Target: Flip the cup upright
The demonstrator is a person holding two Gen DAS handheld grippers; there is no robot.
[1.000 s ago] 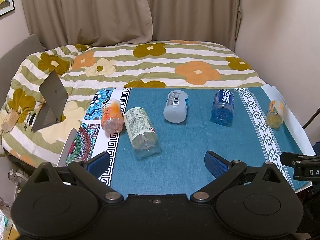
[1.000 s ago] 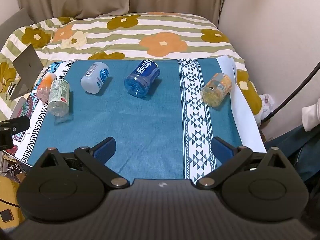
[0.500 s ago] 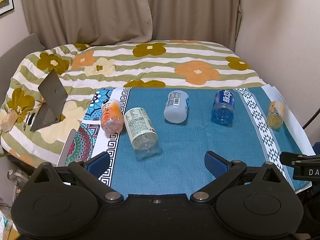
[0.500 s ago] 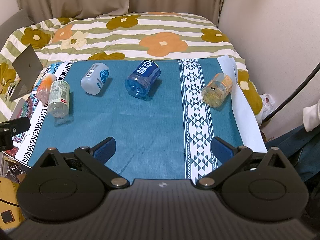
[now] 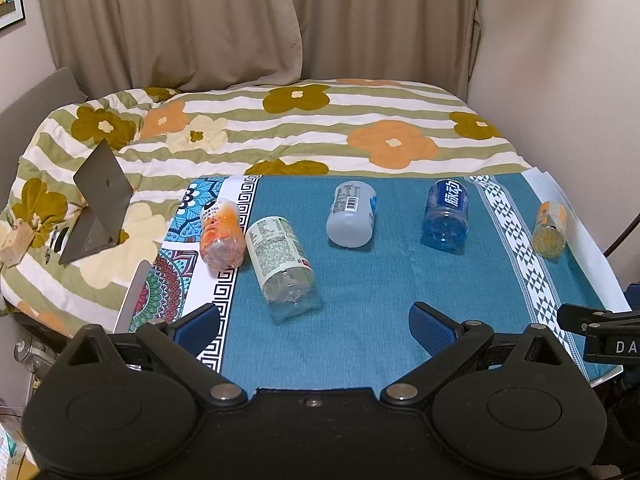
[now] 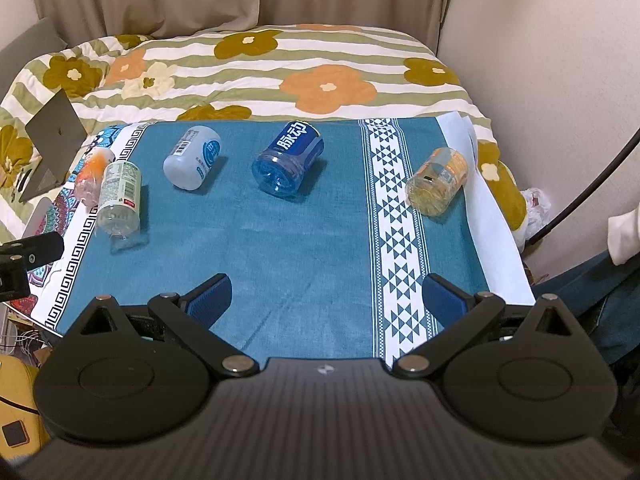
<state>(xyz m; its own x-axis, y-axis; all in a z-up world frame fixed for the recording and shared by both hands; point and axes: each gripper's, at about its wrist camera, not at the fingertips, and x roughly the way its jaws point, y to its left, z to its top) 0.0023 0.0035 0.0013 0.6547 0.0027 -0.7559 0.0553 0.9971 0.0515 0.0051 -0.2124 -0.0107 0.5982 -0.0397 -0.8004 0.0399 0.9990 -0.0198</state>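
Note:
Several cut-bottle cups lie on their sides on a blue cloth (image 5: 360, 280): an orange-print one (image 5: 221, 234), a clear one with a green-white label (image 5: 282, 258), a white one (image 5: 352, 216), a blue one (image 5: 446, 216) and a yellow-orange one (image 5: 551, 230). They also show in the right wrist view: clear (image 6: 119, 198), white (image 6: 193, 157), blue (image 6: 289, 162), yellow-orange (image 6: 437, 181). My left gripper (image 5: 314, 326) is open and empty, just short of the clear cup. My right gripper (image 6: 326, 298) is open and empty above the cloth's near edge.
The cloth lies on a bed with a floral striped quilt (image 5: 300, 128). A grey laptop (image 5: 98, 204) stands open at the left. Curtains (image 5: 240, 20) hang behind and a wall (image 5: 560, 80) stands at the right. A black cable (image 6: 588, 192) runs at the right.
The right gripper has shifted slightly, so the cups sit a little lower in its view. The left gripper holds about still. Both stay open.

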